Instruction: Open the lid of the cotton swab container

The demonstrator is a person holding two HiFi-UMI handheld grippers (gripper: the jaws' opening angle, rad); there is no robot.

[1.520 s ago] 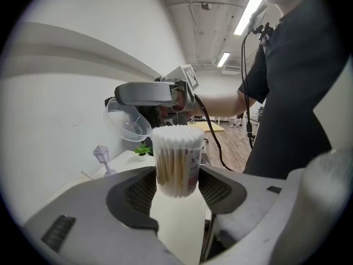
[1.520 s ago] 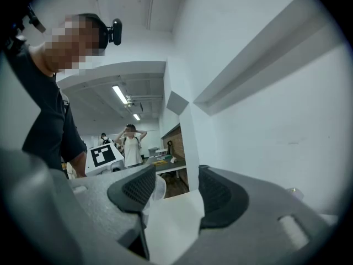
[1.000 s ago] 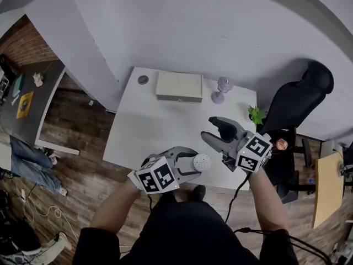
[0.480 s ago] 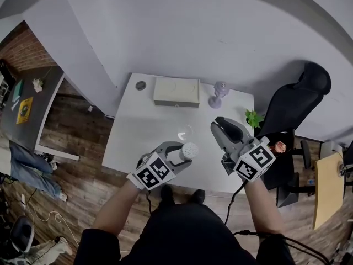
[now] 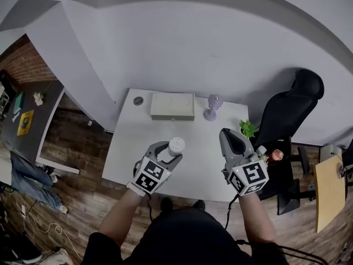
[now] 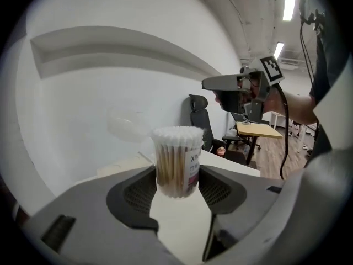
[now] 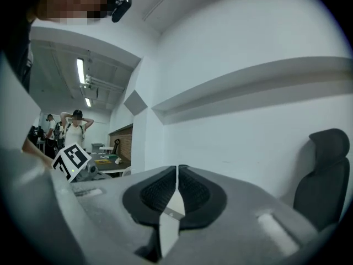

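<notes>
The cotton swab container [image 6: 177,159] is a clear tub packed with upright swabs, and their white tips show bare at the top with no lid on it. My left gripper [image 6: 177,187] is shut on its lower part and holds it upright above the white table [image 5: 138,142]. In the head view the container [image 5: 176,145] sits in the left gripper [image 5: 170,151] over the table's middle. To its right my right gripper [image 5: 226,132] has just closed, and its jaws [image 7: 176,170] meet with nothing between them. A faint clear round shape [image 6: 126,123] shows behind the container; I cannot tell what it is.
At the table's back stand a flat beige box [image 5: 172,106], a small purple stand [image 5: 212,107] and a round grey disc [image 5: 138,100]. A small green plant [image 5: 248,128] sits at the right edge. A black office chair [image 5: 289,112] stands to the right.
The right gripper's jaws went from wide open to shut, and it swung to point away from me. The left gripper carried the container up the picture, toward the table's middle.
</notes>
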